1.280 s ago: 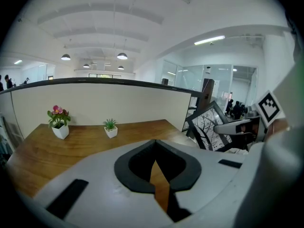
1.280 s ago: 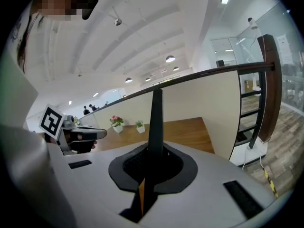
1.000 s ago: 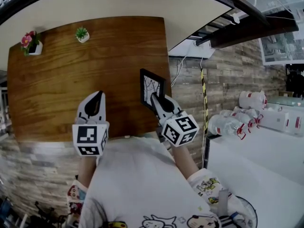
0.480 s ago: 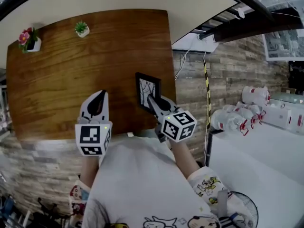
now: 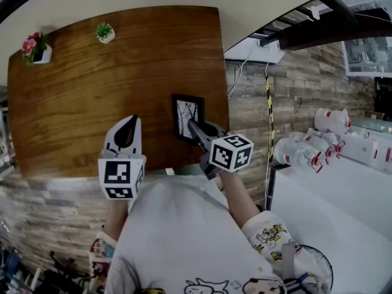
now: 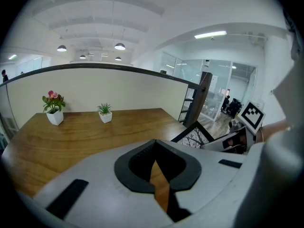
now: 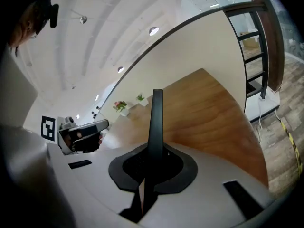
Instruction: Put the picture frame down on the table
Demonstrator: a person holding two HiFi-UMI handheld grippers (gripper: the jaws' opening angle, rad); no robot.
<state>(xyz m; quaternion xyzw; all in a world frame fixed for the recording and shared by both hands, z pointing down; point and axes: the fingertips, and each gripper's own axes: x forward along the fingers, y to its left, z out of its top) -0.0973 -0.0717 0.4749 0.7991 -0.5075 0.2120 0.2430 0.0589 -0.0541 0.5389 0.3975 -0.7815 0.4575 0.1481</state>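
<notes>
Right gripper (image 5: 194,127) closed on picture frame (image 5: 184,110): jaws clamp the frame's near edge, marker cube (image 5: 231,152) toward the person. Right gripper view: frame seen edge-on, a thin dark upright strip rising from betw. the black pads. Frame is black-bordered w/ a white print of bare branches. In head view it sits over the table (image 5: 79,103) at the near right part, close to the table's right edge. Left gripper view shows it tilted, printed face visible from the left. Contact betw. frame and tabletop cannot be told. Left gripper (image 5: 127,122) over the table's near edge, left of the frame and apart from it; jaws together, nothing held, only a sliver of wood grain showing through the pad gap. Far left corner of table: pink-flower pot (image 5: 38,49) and, to its right, small green plant pot (image 5: 105,33), both upright, well apart from the frame. Right of table: plank floor (image 5: 245,109) and white bottles (image 5: 306,152)
</notes>
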